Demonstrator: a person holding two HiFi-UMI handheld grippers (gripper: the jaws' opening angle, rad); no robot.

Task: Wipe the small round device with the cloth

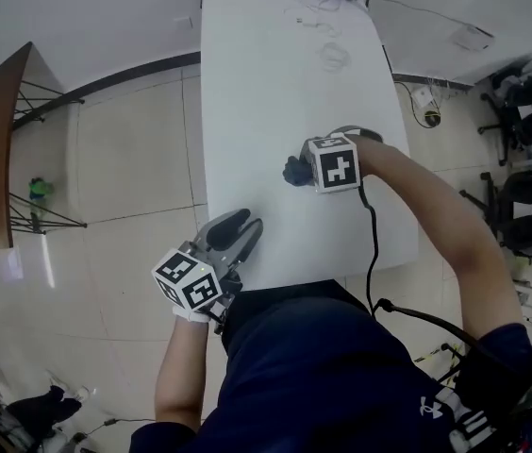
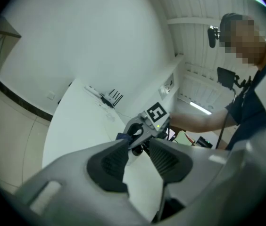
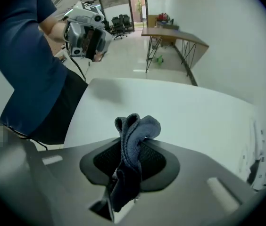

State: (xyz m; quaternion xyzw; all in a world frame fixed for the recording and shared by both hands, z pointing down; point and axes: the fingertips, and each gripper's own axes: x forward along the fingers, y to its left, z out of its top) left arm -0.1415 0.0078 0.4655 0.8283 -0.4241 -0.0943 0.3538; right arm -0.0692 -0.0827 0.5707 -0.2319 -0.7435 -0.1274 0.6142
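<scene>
Blue cloth [image 3: 137,131] clamped in right gripper [image 3: 131,149] fingers — half-hidden overhead — left gripper [image 2: 138,149] fingers apart.

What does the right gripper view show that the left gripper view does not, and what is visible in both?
Only the right gripper view: the right gripper clamping the cloth between its fingers, the left gripper seen from the front, and a wooden table in the background.
Only the left gripper view: the left gripper's fingers apart with nothing between them, the right gripper's marker cube, and a black device with antennas at the table's far end.
Both: the white table and the person's dark blue shirt.
</scene>
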